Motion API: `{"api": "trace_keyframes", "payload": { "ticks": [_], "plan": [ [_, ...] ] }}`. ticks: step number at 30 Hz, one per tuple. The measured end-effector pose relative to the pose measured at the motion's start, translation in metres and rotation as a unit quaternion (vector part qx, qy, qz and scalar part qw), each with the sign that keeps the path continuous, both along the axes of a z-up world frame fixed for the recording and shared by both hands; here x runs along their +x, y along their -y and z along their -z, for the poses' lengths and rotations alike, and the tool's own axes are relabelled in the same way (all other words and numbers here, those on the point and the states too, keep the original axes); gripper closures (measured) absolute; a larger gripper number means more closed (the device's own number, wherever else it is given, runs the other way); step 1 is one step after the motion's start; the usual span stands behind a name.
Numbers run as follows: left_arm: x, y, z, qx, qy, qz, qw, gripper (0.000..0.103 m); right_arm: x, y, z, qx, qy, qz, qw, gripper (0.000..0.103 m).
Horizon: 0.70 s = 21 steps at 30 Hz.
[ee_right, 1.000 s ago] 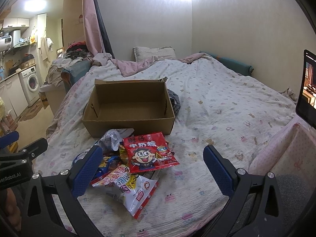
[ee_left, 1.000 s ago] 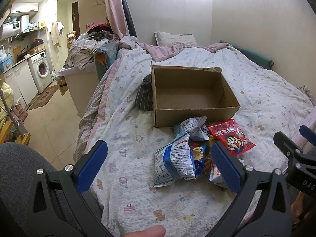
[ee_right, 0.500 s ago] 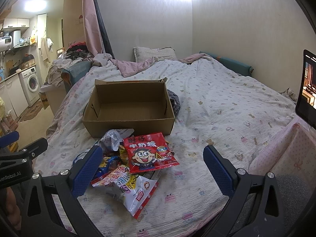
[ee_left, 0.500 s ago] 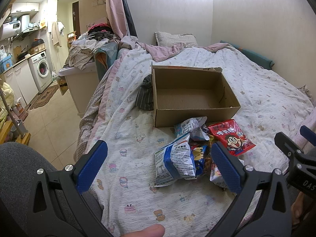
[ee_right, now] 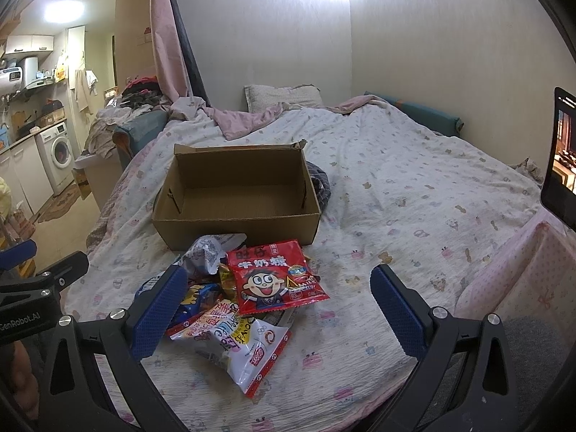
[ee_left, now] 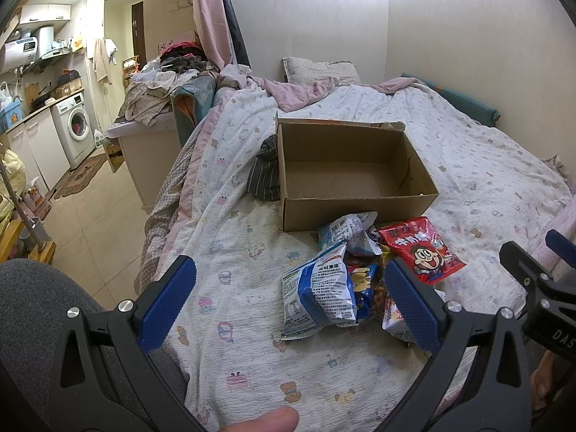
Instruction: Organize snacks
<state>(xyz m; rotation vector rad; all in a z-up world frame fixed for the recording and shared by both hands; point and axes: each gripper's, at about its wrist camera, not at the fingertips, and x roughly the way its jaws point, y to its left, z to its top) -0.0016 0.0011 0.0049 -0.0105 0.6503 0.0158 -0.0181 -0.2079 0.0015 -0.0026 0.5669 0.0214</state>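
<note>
Box: cardboard box (ee_right: 237,194) sits open on the bed (ee_right: 414,187), nothing inside.
Snacks: snack pile (ee_right: 244,288) just in front of the box, red packet (ee_right: 275,275) on top.
Left gripper (ee_left: 291,302): jaws wide apart, holding nothing.
Right gripper (ee_right: 275,306): spread wide, holding nothing.

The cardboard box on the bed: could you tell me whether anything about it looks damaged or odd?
The cardboard box is empty and upright, but its far right corner is torn and ragged. A dark striped cloth is bunched against one side.
</note>
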Motion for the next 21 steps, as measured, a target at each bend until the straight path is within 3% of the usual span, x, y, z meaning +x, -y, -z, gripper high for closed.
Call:
{"api": "trace_keyframes", "payload": {
  "ticks": [13,18,21],
  "plan": [
    [0.000,-0.001,-0.003,-0.012,-0.010,0.013,0.9998,0.000,0.000,0.000,0.000,0.004,-0.003,0.000,1.000,0.000],
    [0.011,-0.004,-0.007,-0.012,-0.030,0.014,0.9994,0.000,0.017,0.018,0.003,0.068,-0.059,-0.004,0.996,0.000],
    [0.023,-0.009,-0.010,-0.023,-0.048,0.007,0.9986,0.000,0.036,0.033,0.005,0.119,-0.109,-0.004,0.987,0.000]
  ]
}}
